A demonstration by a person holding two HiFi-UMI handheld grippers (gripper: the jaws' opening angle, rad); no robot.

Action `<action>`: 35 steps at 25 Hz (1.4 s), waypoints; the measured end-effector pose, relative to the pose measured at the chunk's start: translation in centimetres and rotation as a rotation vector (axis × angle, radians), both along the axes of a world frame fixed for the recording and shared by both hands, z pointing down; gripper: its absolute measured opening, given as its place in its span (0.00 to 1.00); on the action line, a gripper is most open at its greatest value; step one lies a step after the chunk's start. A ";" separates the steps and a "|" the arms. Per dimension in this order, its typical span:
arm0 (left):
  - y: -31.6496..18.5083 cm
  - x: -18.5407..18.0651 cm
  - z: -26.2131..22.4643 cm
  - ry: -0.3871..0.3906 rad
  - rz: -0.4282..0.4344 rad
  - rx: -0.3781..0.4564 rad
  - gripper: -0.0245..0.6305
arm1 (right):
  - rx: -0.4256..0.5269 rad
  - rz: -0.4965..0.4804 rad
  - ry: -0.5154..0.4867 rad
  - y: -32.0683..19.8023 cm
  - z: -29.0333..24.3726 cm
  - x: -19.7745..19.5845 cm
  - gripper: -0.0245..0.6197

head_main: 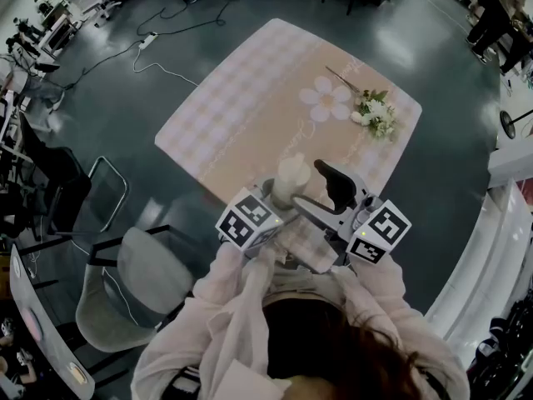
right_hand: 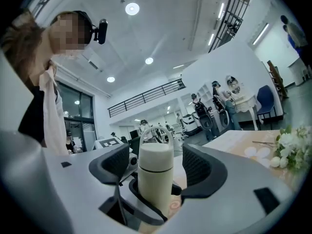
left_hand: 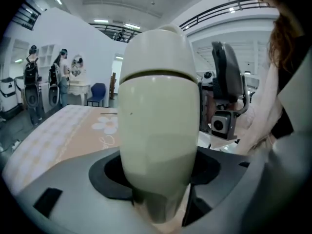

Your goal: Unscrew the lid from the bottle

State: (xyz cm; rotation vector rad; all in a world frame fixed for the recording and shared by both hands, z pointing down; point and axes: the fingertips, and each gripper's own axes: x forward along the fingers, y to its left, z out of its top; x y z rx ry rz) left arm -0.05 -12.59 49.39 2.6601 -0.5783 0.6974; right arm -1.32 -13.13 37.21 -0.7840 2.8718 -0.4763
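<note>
A: Bottle (head_main: 291,182), cream and cylindrical, stands where?
B: At the near edge of the pink checked table (head_main: 250,98). The left gripper (left_hand: 158,175) clamps its body, and the right gripper (right_hand: 156,165) gapes around its cream lid (right_hand: 156,155).

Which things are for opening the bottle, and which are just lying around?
For the job:
cream bottle
lid
left gripper, clamped on the bottle's body
right gripper, open by the lid

Just lying about:
flower bunch
checked tablecloth
grey chair
</note>
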 end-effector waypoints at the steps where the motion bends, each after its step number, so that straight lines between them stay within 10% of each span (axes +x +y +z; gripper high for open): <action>1: 0.1 0.1 0.2 -0.010 -0.001 0.004 0.52 | -0.011 0.006 0.000 -0.1 0.1 -0.3 0.56; 11: 2.3 0.9 -0.4 -0.015 0.143 0.018 0.52 | 0.017 -0.085 0.013 0.6 -0.1 -0.9 0.48; 24: 9.1 1.7 -3.8 0.142 0.673 -0.030 0.52 | 0.178 -0.449 -0.106 6.0 -3.3 -0.3 0.47; 35: 2.0 0.6 -1.7 -0.015 0.175 0.023 0.52 | 0.088 -0.105 -0.104 1.4 -2.4 1.3 0.60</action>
